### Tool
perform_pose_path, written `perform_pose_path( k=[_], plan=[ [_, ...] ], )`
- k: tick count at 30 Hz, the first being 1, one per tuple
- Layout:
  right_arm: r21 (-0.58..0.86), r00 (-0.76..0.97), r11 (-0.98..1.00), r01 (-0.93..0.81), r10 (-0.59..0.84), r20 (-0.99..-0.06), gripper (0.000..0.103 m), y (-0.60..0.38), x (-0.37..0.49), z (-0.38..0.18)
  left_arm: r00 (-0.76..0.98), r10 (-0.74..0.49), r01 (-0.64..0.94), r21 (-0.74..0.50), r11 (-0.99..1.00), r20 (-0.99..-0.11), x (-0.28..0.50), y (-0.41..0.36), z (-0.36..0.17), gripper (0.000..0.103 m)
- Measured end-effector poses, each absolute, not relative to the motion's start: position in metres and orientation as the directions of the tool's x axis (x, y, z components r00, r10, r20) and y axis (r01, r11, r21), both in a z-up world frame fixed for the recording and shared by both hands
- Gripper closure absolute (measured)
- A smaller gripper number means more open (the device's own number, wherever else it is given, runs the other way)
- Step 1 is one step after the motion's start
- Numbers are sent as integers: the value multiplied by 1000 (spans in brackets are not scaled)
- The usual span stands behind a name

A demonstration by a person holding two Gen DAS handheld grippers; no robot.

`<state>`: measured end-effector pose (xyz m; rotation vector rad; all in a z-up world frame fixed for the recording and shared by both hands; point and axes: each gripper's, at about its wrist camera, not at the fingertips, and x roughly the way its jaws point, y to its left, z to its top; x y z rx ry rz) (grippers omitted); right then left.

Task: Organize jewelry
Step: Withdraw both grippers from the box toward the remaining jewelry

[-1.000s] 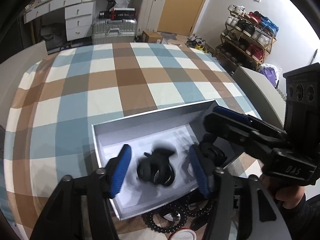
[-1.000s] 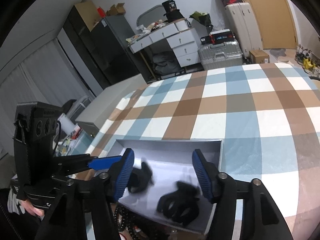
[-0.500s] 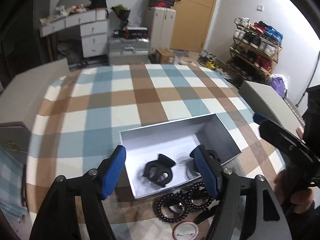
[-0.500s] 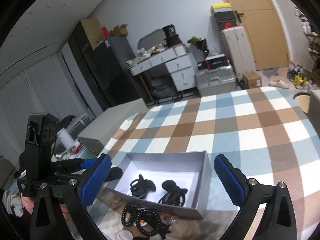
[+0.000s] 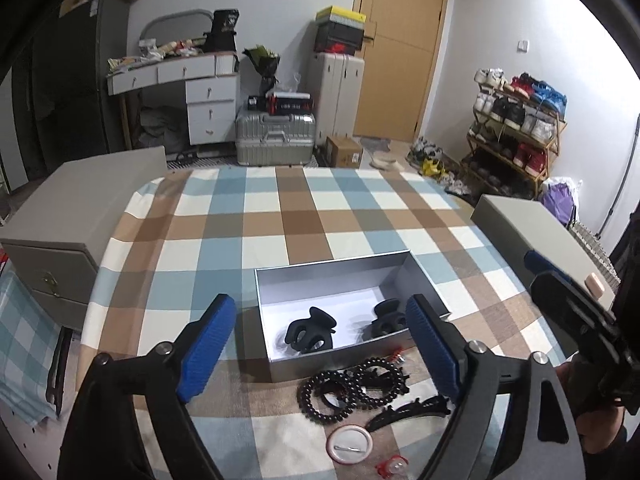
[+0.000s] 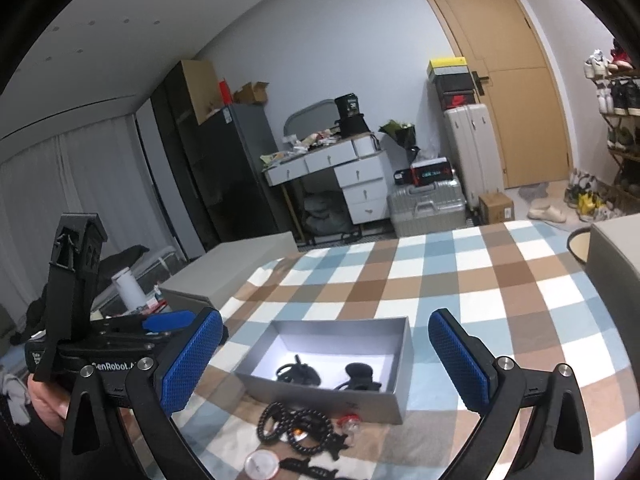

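An open grey box [image 5: 348, 273] [image 6: 320, 394] sits on the checked tablecloth. Two black hair claw clips [image 5: 309, 332] [image 5: 388, 318] lie inside it; they also show in the right wrist view [image 6: 298, 372] [image 6: 360, 376]. In front of the box lie black bead bracelets [image 5: 352, 386] [image 6: 296, 426], a long black hair clip [image 5: 408, 410], a round white badge [image 5: 350, 444] [image 6: 262, 463] and small red pieces [image 5: 392, 466] [image 6: 348, 424]. My left gripper [image 5: 320, 350] is open and empty, raised above the box's near side. My right gripper [image 6: 324, 364] is open and empty, raised to the right of the box.
The table's checked cloth [image 5: 280, 216] stretches beyond the box. Grey cabinets stand at the table's left [image 5: 80, 200] and right [image 5: 532, 232]. A desk, suitcases, a door and a shoe rack stand at the far walls.
Both grippers have pulled back and up from inside the box, leaving the two claw clips lying in it. The right gripper has opened wider.
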<state>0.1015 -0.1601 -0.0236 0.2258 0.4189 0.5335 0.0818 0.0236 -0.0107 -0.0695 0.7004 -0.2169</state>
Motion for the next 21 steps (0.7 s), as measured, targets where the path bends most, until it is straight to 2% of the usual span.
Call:
perform_pose_path(
  k=[5, 9, 14, 21],
  plan=[
    [292, 796, 859, -421, 504, -336, 0, -164, 86, -24, 779, -206, 172, -114, 978, -592, 64, 20, -7, 3],
    [265, 778, 869, -419, 494, -389, 0, -162, 74, -31, 783, -212, 170, -126, 977, -585, 52, 22, -14, 2],
    [201, 781, 885, -419, 465, -417, 0, -158, 52, -47, 748, -228, 178, -142, 974, -624, 40, 17, -33, 2],
    [188, 776, 917, -351, 398, -490, 0, -162, 34, -79, 676, -265, 196, -179, 964, -688, 23, 15, -66, 2]
  ],
)
